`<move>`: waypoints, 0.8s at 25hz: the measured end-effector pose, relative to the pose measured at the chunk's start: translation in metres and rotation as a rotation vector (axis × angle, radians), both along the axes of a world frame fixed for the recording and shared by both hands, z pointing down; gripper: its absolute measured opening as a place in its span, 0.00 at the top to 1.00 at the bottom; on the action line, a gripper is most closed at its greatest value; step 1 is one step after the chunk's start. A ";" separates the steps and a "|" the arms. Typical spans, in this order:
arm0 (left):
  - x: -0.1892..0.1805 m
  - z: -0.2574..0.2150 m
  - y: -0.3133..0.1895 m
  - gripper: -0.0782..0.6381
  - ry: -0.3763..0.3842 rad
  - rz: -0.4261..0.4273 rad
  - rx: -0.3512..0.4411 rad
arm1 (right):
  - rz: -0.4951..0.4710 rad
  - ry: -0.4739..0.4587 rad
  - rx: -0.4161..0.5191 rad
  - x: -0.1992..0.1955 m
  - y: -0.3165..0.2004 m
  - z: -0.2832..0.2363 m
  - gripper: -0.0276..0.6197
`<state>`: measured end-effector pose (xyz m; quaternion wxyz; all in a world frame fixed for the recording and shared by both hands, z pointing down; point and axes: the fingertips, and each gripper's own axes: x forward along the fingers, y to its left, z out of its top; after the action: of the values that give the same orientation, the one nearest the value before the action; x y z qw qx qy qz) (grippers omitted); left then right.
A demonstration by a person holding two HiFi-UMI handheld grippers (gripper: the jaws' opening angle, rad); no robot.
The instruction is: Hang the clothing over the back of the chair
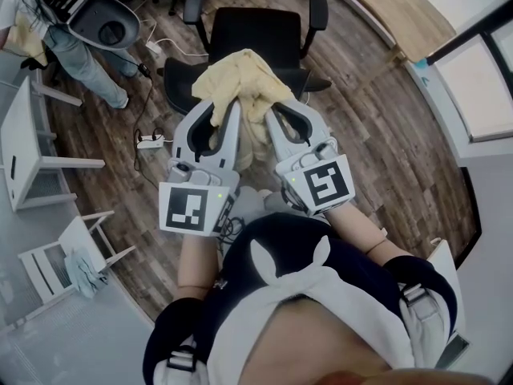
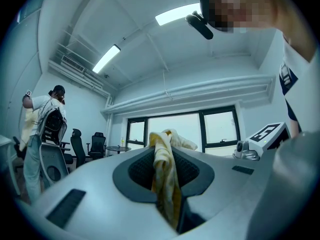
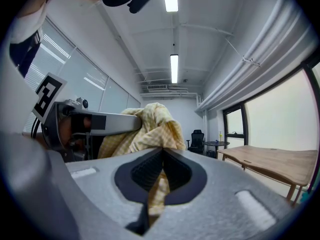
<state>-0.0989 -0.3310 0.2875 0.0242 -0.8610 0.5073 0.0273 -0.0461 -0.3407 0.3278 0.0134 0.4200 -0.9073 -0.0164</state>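
Observation:
A pale yellow checked garment (image 1: 240, 83) hangs bunched between my two grippers, just above the back of a black office chair (image 1: 256, 34). My left gripper (image 1: 227, 107) is shut on a fold of the garment (image 2: 165, 179), which runs down between its jaws. My right gripper (image 1: 270, 111) is shut on another fold of the garment (image 3: 159, 184), and the bulk of the cloth billows up beyond its jaws. Both grippers point level, side by side, toward the chair. The chair's seat and armrests lie beyond the cloth; part of the backrest is hidden under it.
A person (image 1: 76, 50) stands at the upper left holding a grey chair part (image 1: 104, 22). White stools (image 1: 60, 255) and a white table (image 1: 20, 147) stand at the left. A power strip (image 1: 148, 141) with cables lies on the wood floor. A wooden desk (image 1: 385, 6) is upper right.

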 end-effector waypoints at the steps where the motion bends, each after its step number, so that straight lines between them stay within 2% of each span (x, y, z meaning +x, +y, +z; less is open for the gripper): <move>1: 0.000 0.001 0.000 0.79 0.002 -0.002 -0.004 | -0.002 0.000 -0.003 0.000 0.000 0.001 0.96; 20: -0.011 0.025 -0.015 0.79 0.015 -0.026 -0.079 | -0.005 0.026 -0.035 -0.011 -0.011 0.022 0.96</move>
<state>-0.1102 -0.3462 0.3124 -0.0133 -0.8543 0.5194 0.0133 -0.0573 -0.3519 0.3497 0.0323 0.4171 -0.9082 -0.0059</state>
